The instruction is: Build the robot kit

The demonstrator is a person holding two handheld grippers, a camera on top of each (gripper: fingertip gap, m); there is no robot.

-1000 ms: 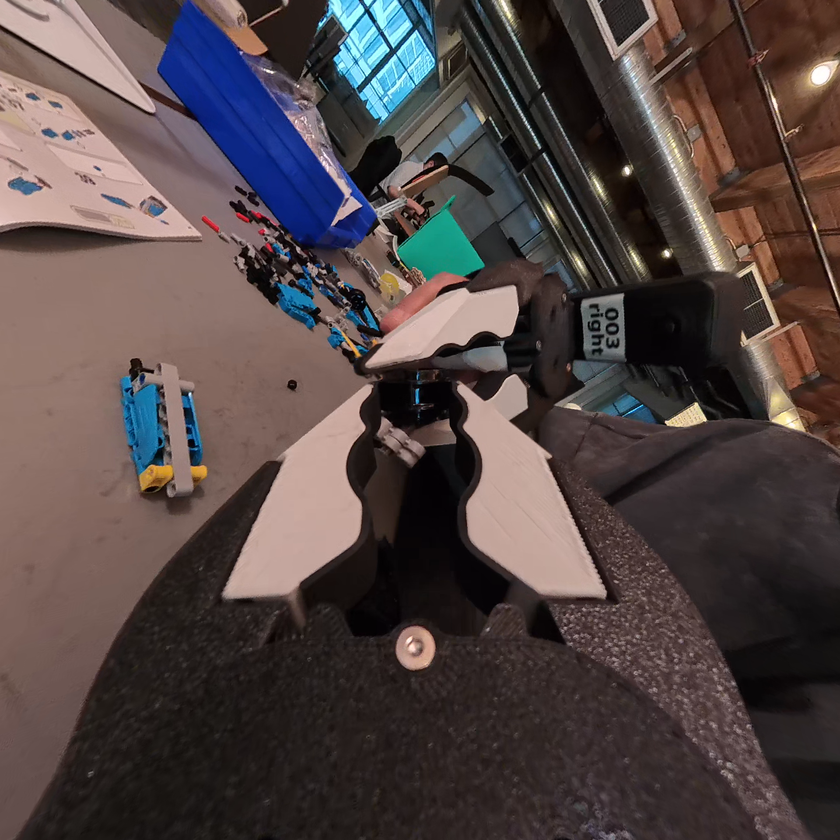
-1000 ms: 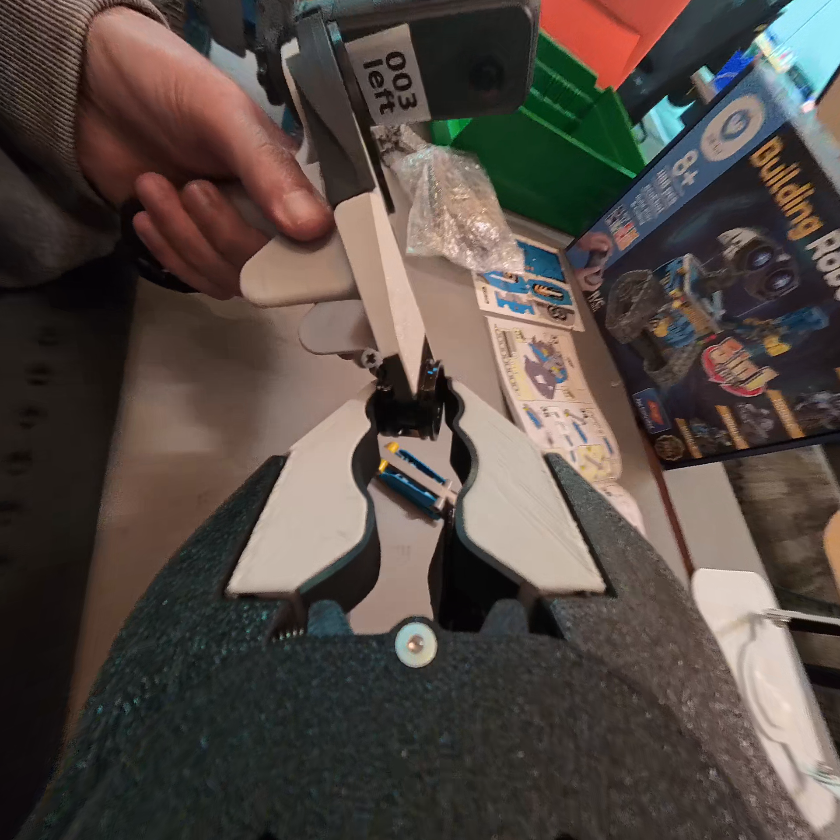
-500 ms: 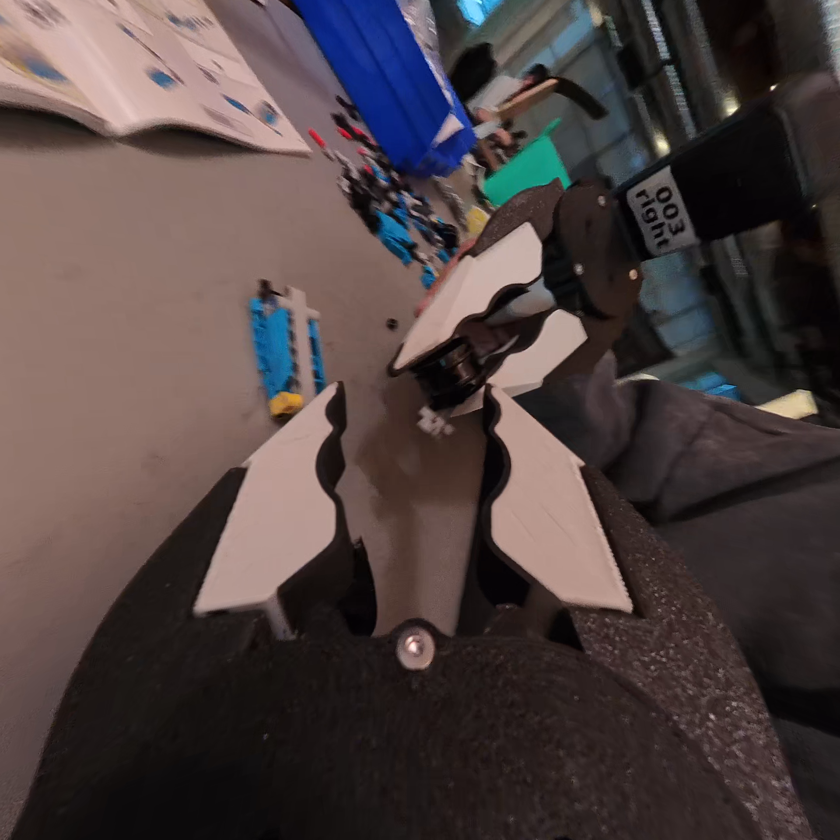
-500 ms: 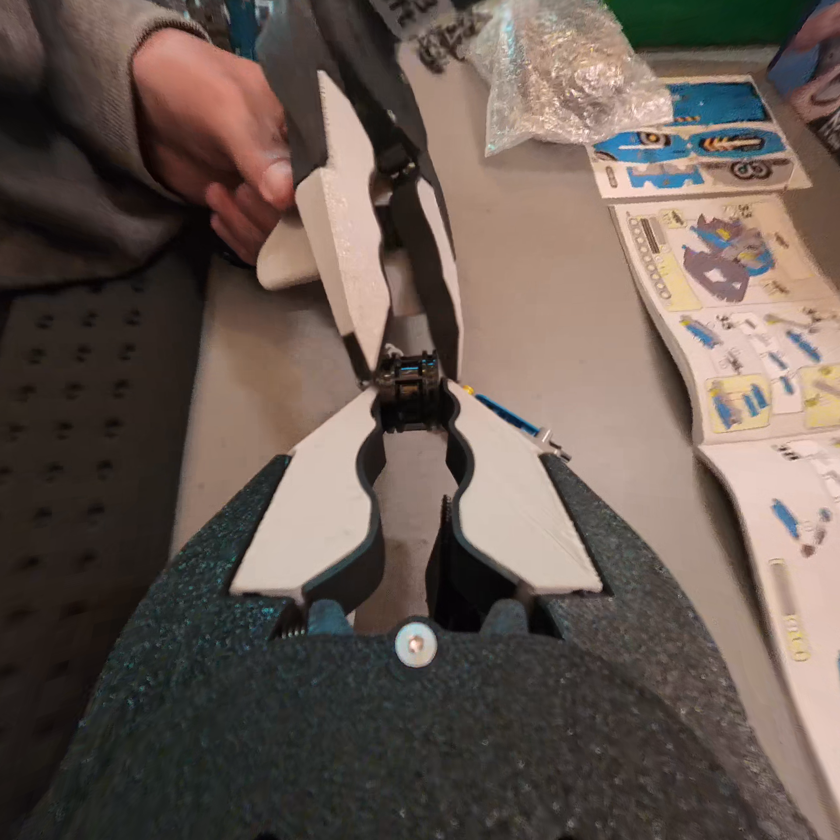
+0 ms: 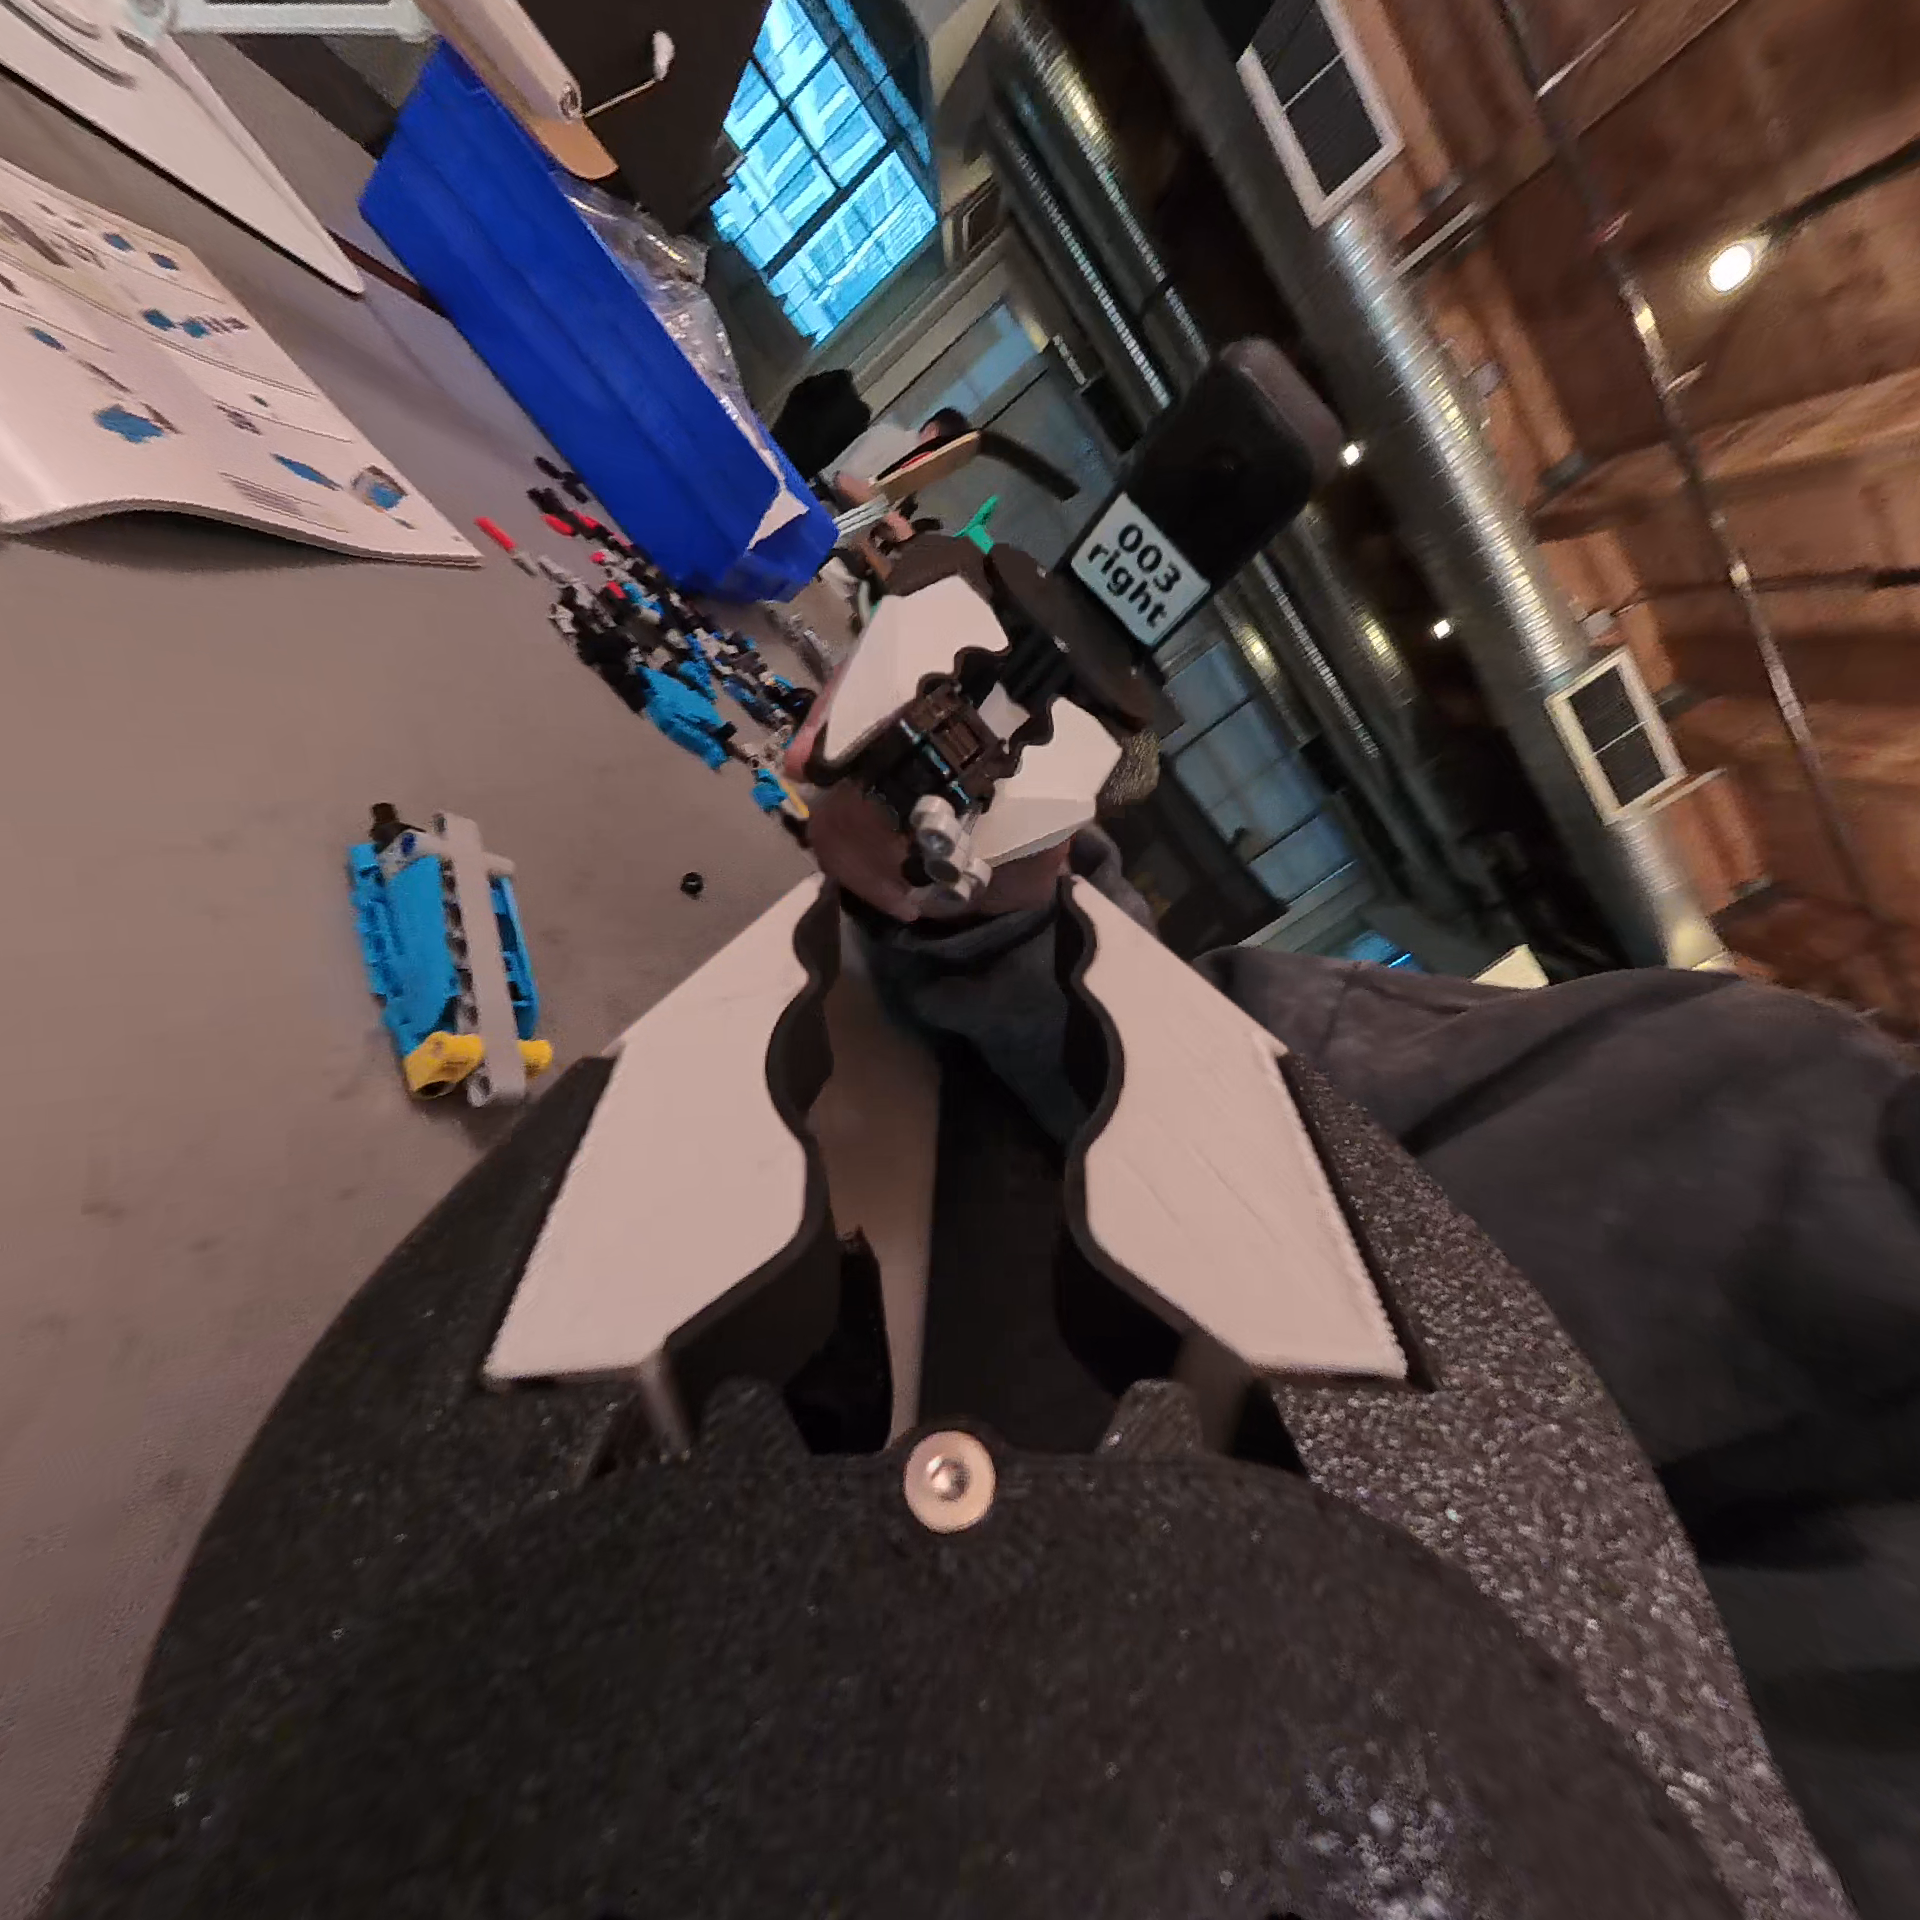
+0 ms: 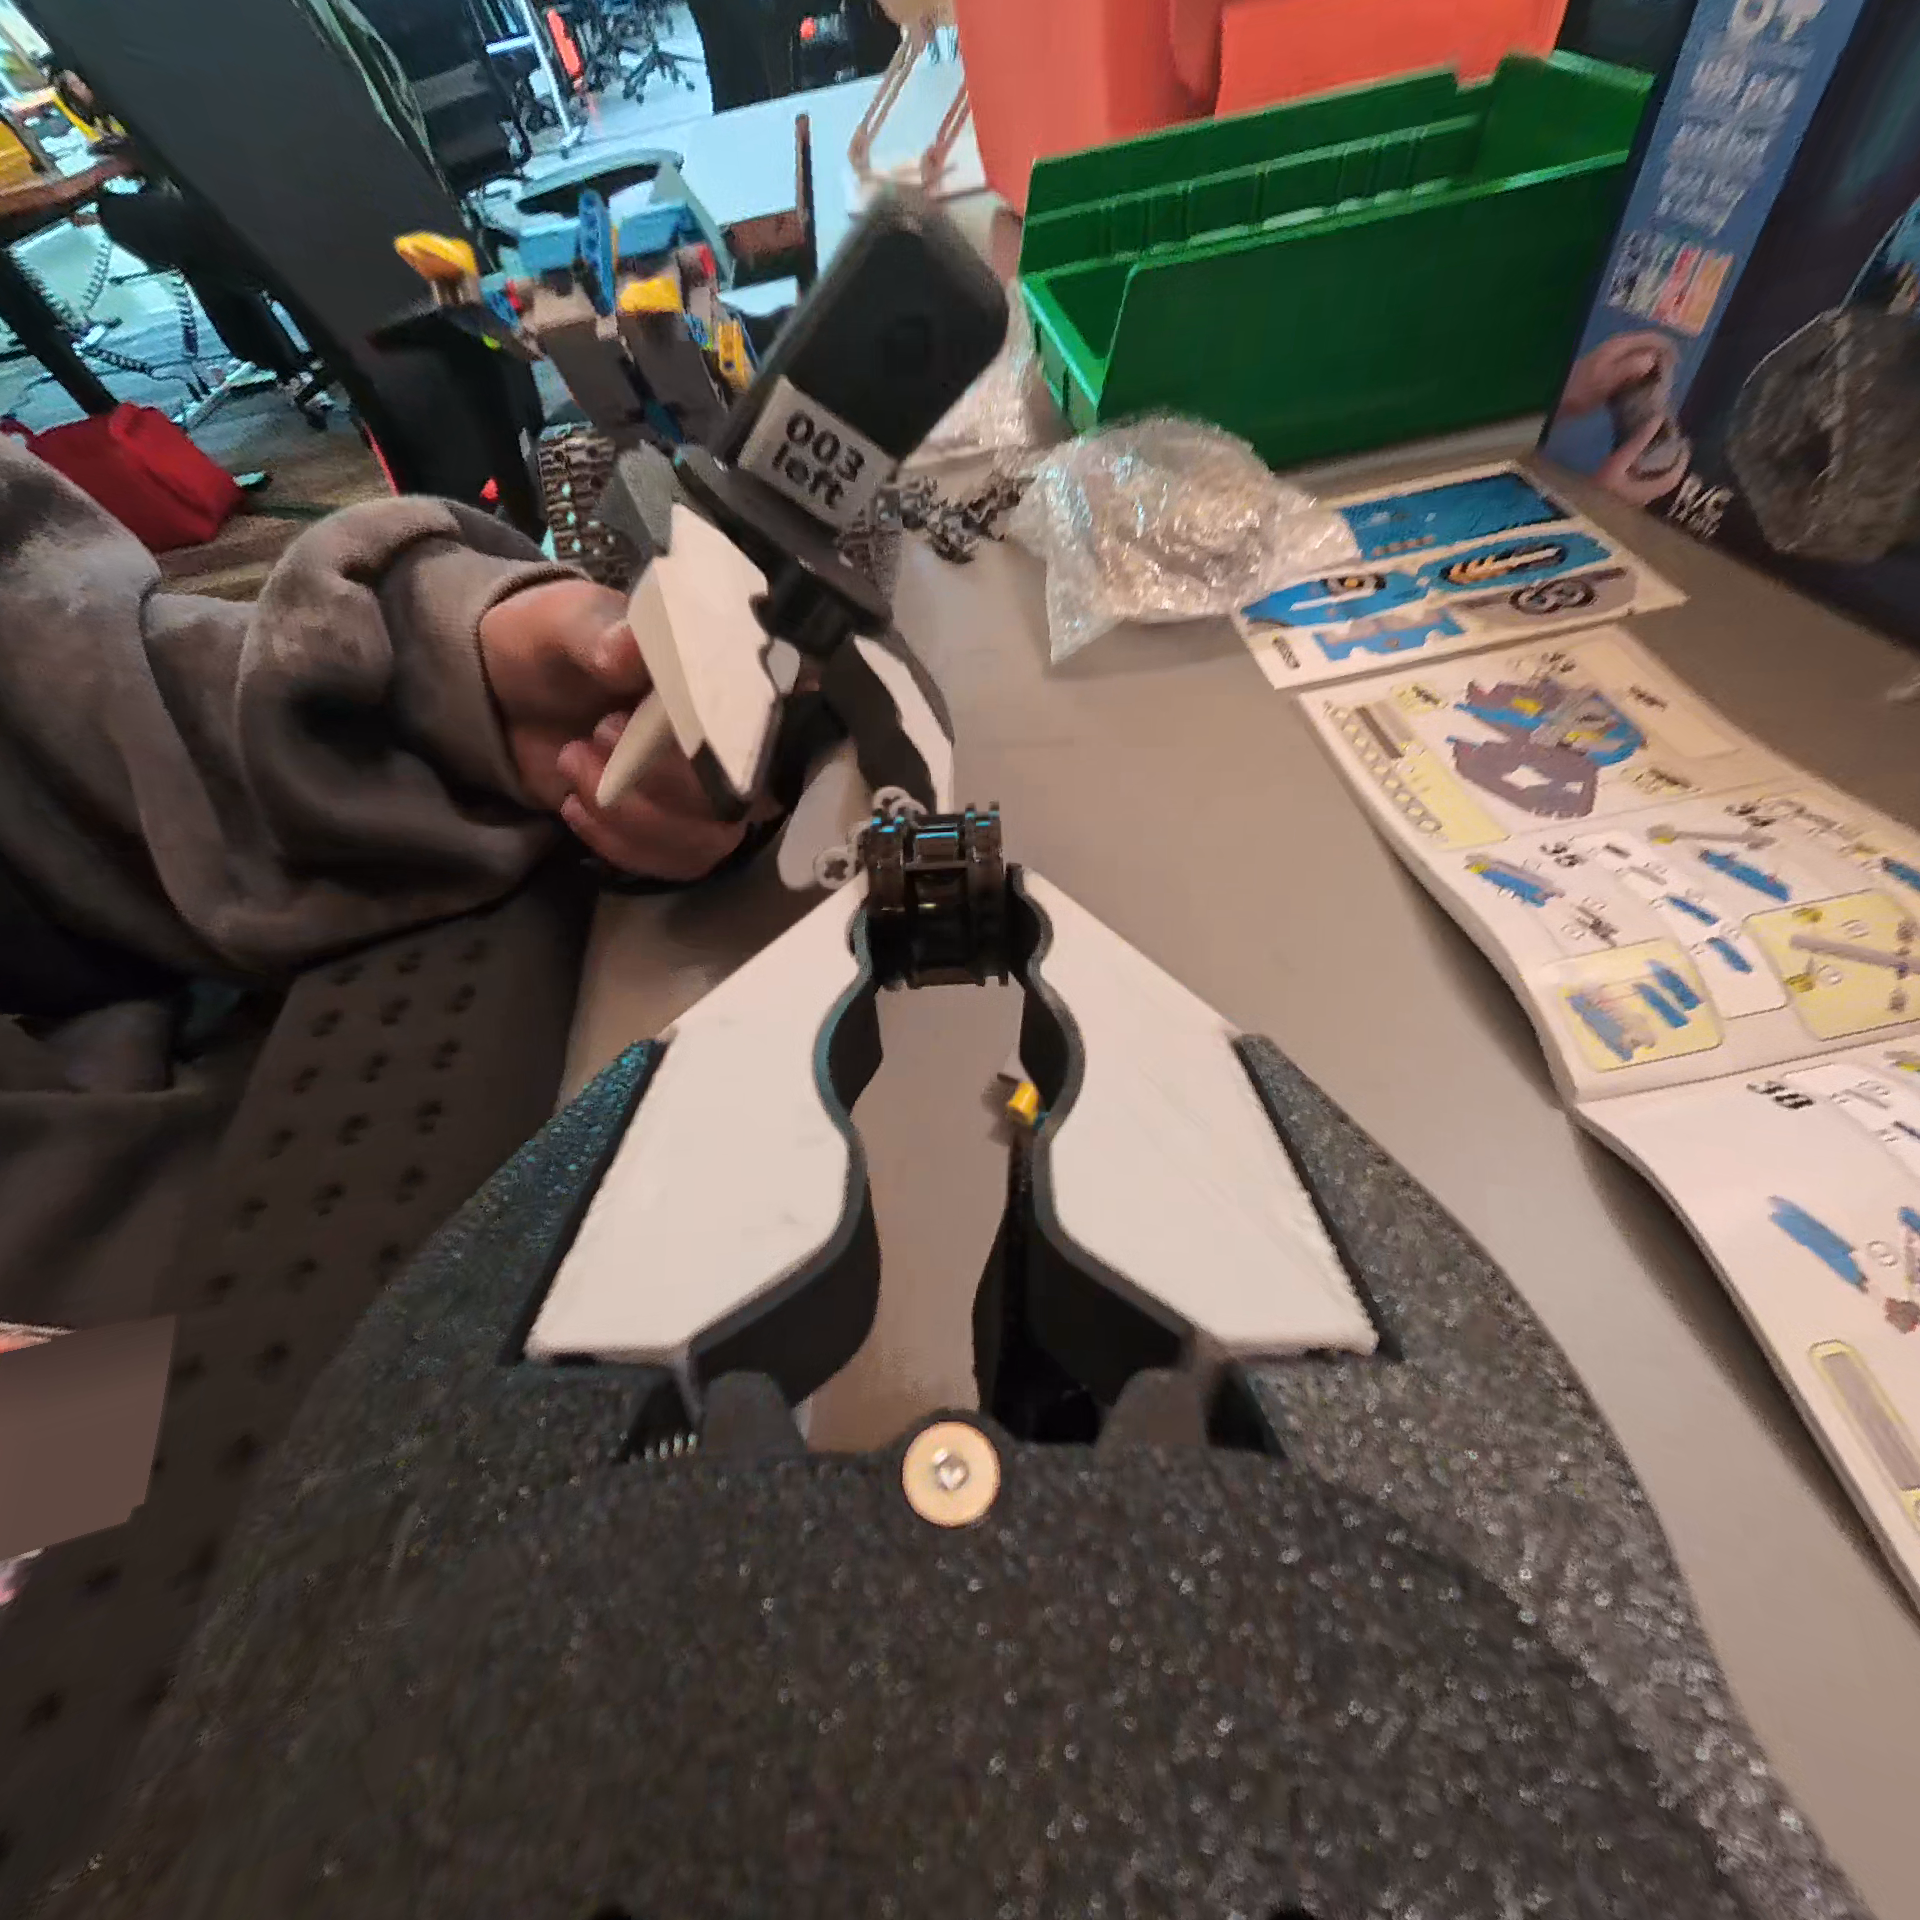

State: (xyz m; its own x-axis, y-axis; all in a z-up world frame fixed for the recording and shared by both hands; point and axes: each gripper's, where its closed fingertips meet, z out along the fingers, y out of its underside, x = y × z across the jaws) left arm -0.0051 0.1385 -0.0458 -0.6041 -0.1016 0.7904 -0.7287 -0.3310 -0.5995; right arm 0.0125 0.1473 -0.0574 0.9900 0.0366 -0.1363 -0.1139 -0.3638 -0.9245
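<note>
**Grippers part, black wheel piece stays with your right**

Since a second ago your two grippers have drawn apart: then both sets of tips met on one small assembly, now your left gripper (image 5: 940, 914) stands with its jaws spread and nothing between them, while your right gripper (image 6: 940, 883) keeps its tips pressed on the black wheel piece (image 6: 940, 883). From the left wrist view that same piece (image 5: 940, 743) sits clamped at the far gripper's tips, with a small grey connector (image 5: 945, 847) hanging from its near end, just beyond your open left fingers and not touching them.

Each gripper carries a white printed label on its camera mount; the wording is left out. At the far right a blue toy box (image 6: 1756, 260) with printed lettering stands upright on the grey table (image 6: 1195, 831), beside a green bin (image 6: 1320, 301). A sticker sheet (image 6: 1444, 592) and an open instruction booklet (image 6: 1683, 862) lie to the right of your right gripper, and a crumpled clear bag (image 6: 1153, 520) lies farther off.

On the left side, a blue and grey built block (image 5: 447, 956) with yellow ends lies flat on the table, near your left gripper's left finger. Loose small parts (image 5: 665, 655) are scattered beyond it, in front of a blue bin (image 5: 582, 332).
</note>
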